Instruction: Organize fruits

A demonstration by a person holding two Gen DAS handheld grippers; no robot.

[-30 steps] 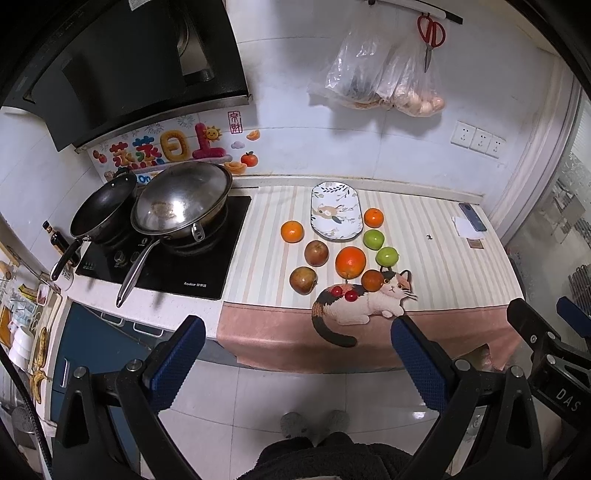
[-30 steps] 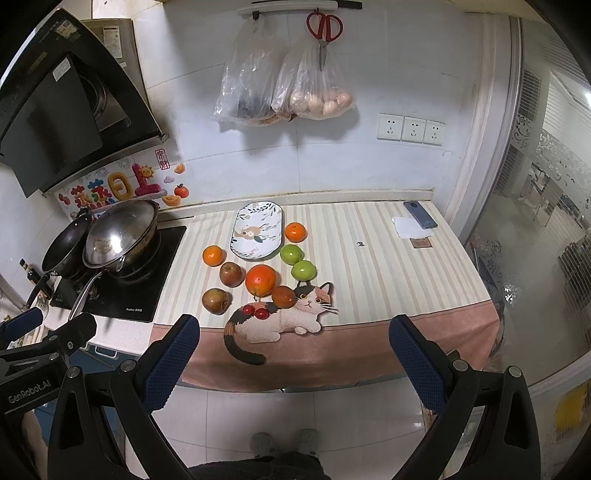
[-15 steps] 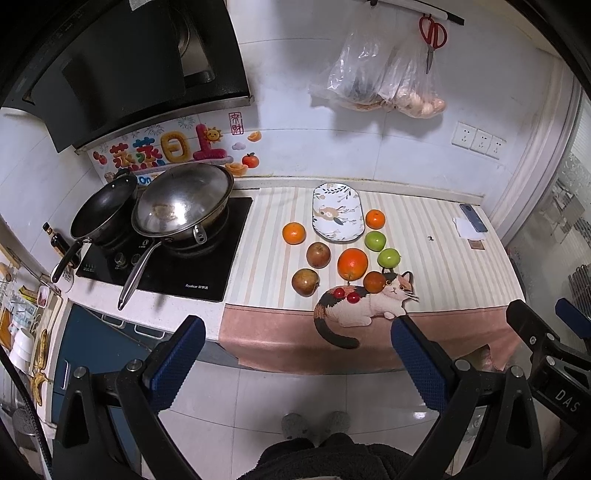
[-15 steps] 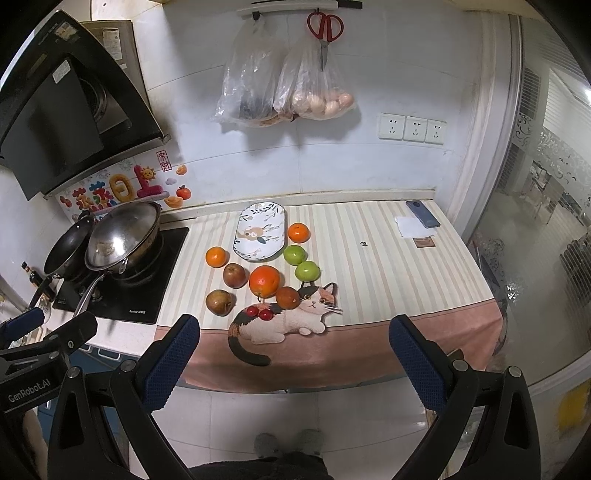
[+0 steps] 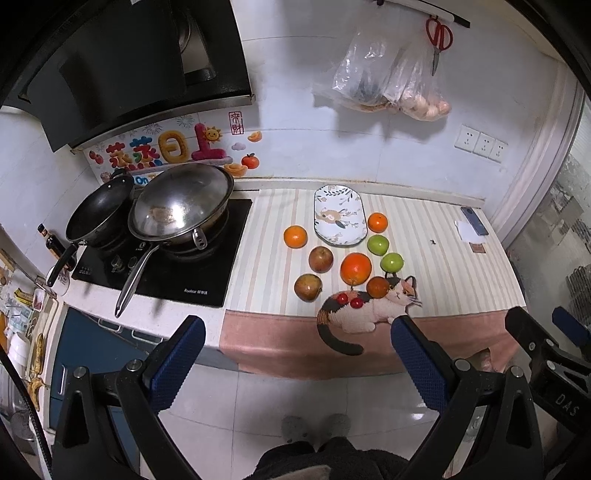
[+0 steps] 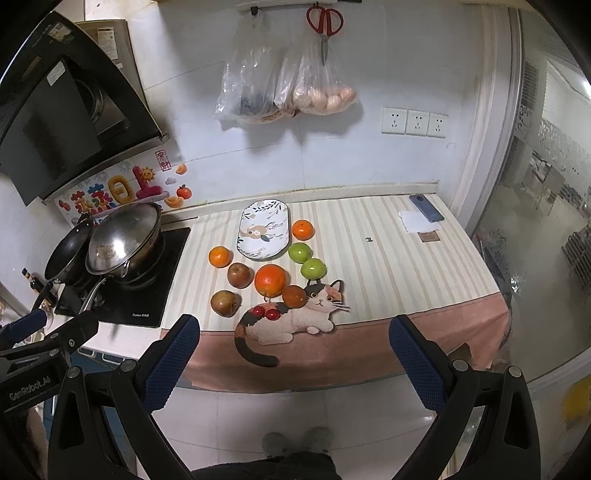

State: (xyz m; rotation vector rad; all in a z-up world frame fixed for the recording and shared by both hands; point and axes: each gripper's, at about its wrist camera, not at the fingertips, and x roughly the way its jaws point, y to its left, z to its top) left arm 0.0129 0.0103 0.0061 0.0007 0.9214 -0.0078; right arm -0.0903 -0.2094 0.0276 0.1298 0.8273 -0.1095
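Observation:
Several fruits lie on the striped counter cloth around an empty oval patterned plate (image 5: pixel 340 220) (image 6: pixel 263 229): a big orange (image 5: pixel 355 268) (image 6: pixel 270 280), small oranges (image 5: pixel 295 236) (image 6: pixel 303 229), two green apples (image 5: pixel 378 244) (image 6: pixel 313 268), reddish-brown apples (image 5: pixel 320 259) (image 6: pixel 224 302) and two cherries (image 5: pixel 349 300) (image 6: pixel 265 312). My left gripper (image 5: pixel 295 354) is open and empty, held well back from the counter above the floor. My right gripper (image 6: pixel 293 352) is likewise open and empty, well short of the fruit.
A stove with a lidded wok (image 5: pixel 181 206) and a black pan (image 5: pixel 99 210) stands left of the fruit. A phone and paper (image 6: pixel 424 214) lie at the counter's far right. Bags and scissors (image 6: pixel 325 22) hang on the wall. A cat picture (image 6: pixel 295 321) decorates the cloth's front edge.
Both grippers have drifted slightly; the counter and fruit appear a touch nearer and shifted right in view. Nothing on the counter has moved.

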